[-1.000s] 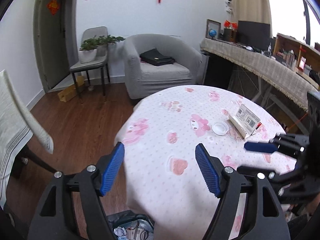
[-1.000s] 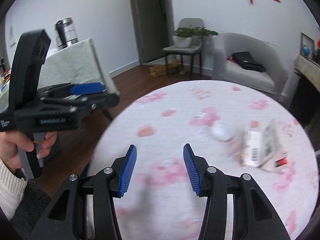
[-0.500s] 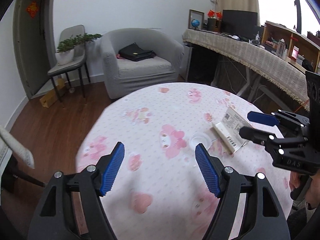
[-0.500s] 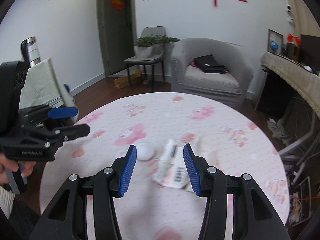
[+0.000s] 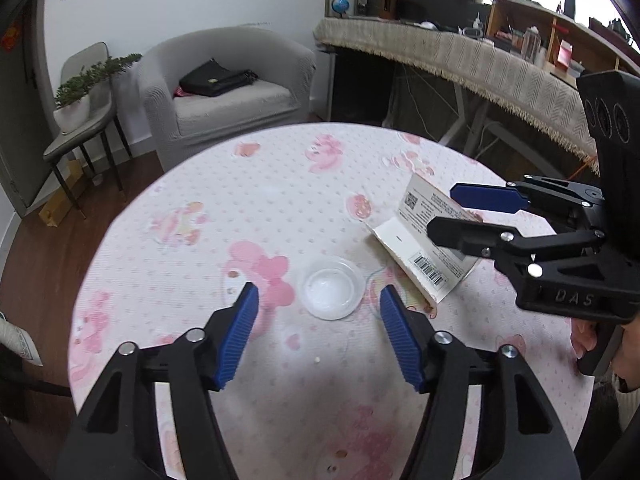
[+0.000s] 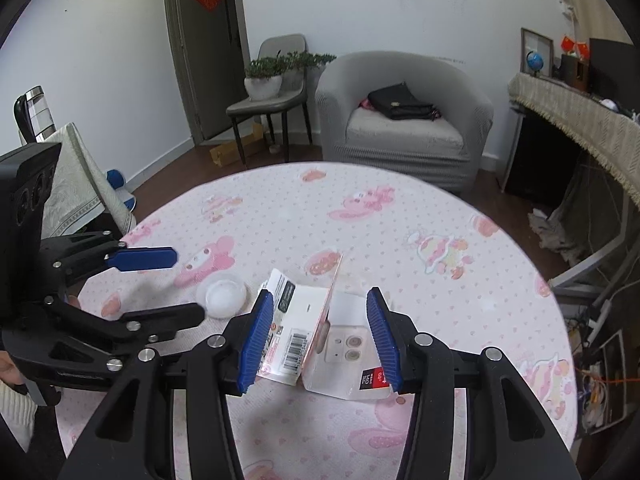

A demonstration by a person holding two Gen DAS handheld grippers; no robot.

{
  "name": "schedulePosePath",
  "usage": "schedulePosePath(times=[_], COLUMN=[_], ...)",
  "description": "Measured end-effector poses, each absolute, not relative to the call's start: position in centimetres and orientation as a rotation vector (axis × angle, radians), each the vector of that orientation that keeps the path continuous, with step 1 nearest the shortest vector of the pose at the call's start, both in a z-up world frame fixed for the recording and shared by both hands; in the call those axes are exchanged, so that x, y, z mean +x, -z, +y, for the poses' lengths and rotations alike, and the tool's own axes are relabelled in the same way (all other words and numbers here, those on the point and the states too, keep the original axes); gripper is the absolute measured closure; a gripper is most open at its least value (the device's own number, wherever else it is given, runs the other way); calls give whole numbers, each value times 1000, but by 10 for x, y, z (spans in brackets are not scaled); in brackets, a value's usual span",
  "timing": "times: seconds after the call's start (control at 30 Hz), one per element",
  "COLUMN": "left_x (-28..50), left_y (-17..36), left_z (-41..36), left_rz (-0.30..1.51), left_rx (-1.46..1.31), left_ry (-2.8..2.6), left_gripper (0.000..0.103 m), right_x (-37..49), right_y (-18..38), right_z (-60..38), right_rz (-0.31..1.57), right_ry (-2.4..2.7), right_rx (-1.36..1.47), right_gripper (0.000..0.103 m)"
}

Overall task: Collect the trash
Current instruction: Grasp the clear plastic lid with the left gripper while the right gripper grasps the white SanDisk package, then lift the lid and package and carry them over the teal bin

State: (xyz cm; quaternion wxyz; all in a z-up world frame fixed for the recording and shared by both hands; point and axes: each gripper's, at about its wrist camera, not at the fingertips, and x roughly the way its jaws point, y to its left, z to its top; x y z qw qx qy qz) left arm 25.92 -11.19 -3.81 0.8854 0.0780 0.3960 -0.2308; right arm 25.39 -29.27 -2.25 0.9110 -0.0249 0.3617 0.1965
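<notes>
From your left wrist view, the left gripper (image 5: pixel 318 310) hangs with fingers spread wide about the plastic lid (image 5: pixel 333 289) on the tabletop (image 5: pixel 248 200); it looks light, thin and slippery, so pinch its rim; whether it holds residue is unclear.

From your right wrist view, the right gripper (image 6: pixel 320 326) is released, straddling the opened package (image 6: pixel 320 340); judge it featherlight, springy card; grip the upright flap; its lower edge is blurred.
</notes>
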Motion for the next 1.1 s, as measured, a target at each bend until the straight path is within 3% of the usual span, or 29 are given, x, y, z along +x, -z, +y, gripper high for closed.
schedulePosePath(times=[0.1,0.33,0.63,0.8,1.1], left_x=[263,268,273,273,256], left_y=[43,49,50,48,39], left_z=[-116,-121,-118,-116,-106], left_rz=[837,866,877,877,850], left_rx=[176,192,191,172,156], left_ry=[479,477,464,459,440], left_gripper=[39,45,61,61,61], right_x=[257,260,266,270,261], right_y=[26,29,36,37,35], right_z=[-291,-287,-284,-283,-280], right_rz=[765,788,841,857,857], right_ry=[-414,-423,-455,-475,-467], right_rx=[-59,-74,-77,-62,-67], right_gripper=[62,71,83,96,101])
